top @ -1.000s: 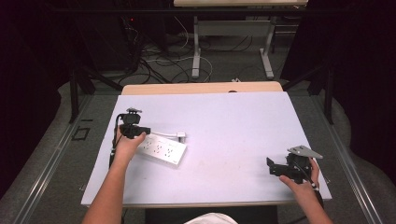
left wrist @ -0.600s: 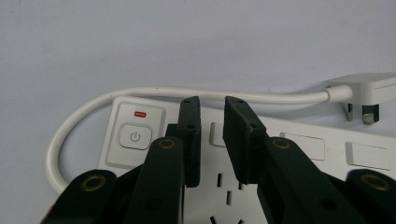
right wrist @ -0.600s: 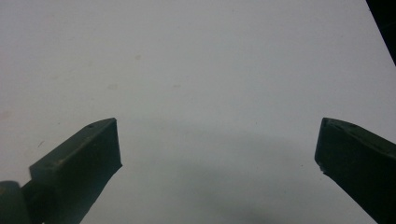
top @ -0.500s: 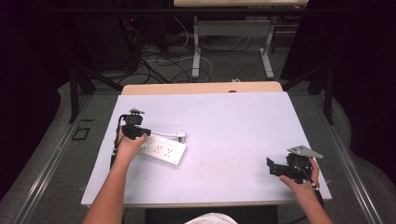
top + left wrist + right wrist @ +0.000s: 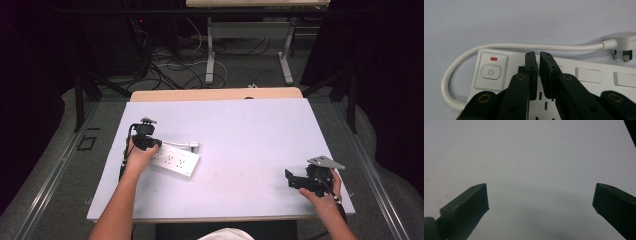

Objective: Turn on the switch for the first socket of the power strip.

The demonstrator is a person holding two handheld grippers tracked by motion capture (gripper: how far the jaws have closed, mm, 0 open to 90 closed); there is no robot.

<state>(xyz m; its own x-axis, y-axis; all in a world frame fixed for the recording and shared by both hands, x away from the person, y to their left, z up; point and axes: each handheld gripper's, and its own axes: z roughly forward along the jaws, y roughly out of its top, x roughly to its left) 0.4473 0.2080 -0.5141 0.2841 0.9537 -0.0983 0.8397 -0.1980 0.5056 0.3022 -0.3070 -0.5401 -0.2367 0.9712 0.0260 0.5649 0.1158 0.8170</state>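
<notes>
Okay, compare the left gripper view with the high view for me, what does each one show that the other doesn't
The left gripper view alone brings out detail: the power button with a small red indicator above it, the plug's metal pins, and the left gripper with its jaws nearly closed over the sockets.

The high view alone takes in the whole white table, the right gripper far off near the right edge, both forearms, and the desk legs and cables on the floor beyond.

Both share the white power strip and its looped cord.

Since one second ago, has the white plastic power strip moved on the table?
No. The white plastic power strip lies at the same spot relative to the table's near edge.
</notes>
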